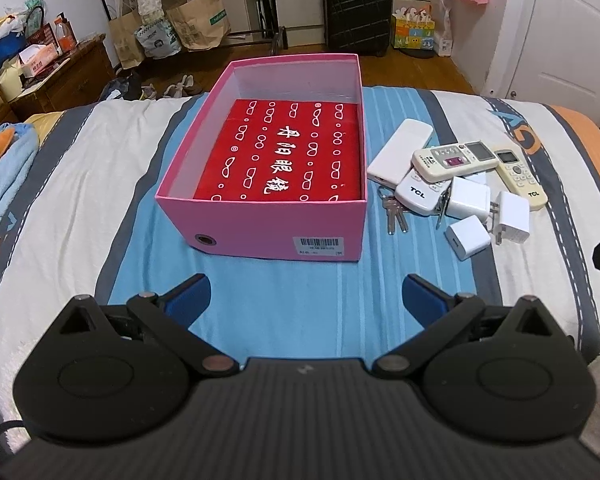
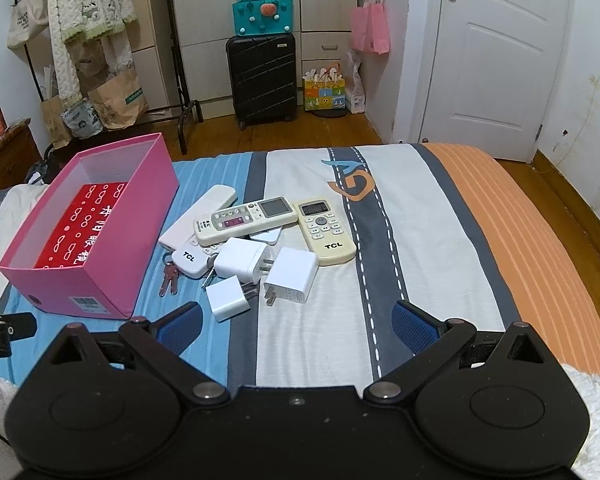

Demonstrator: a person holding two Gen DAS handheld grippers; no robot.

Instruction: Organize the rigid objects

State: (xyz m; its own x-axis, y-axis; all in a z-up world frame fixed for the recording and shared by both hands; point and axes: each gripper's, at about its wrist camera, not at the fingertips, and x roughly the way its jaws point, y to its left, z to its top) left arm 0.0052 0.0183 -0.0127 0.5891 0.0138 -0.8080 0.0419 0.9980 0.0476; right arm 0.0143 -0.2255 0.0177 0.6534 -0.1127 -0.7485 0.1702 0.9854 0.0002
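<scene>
An open pink box (image 1: 268,228) (image 2: 112,264) with a red packet (image 1: 284,152) inside sits on the striped bed. To its right lies a pile: several remotes, among them a grey-white one (image 1: 454,160) (image 2: 244,220) and a cream TCL one (image 1: 520,178) (image 2: 326,232), three white chargers (image 1: 468,200) (image 2: 244,260) (image 2: 292,276) (image 2: 226,298), a white power bank (image 1: 400,150) (image 2: 198,216) and keys (image 1: 394,210) (image 2: 168,276). My left gripper (image 1: 306,300) is open and empty, in front of the box. My right gripper (image 2: 296,326) is open and empty, just short of the chargers.
The bed (image 2: 440,220) ends at a wooden floor beyond. A black suitcase (image 2: 262,80), paper bags (image 2: 118,98), a clothes rack and a white door (image 2: 496,56) stand at the far wall. A wooden nightstand (image 1: 60,76) is at the left.
</scene>
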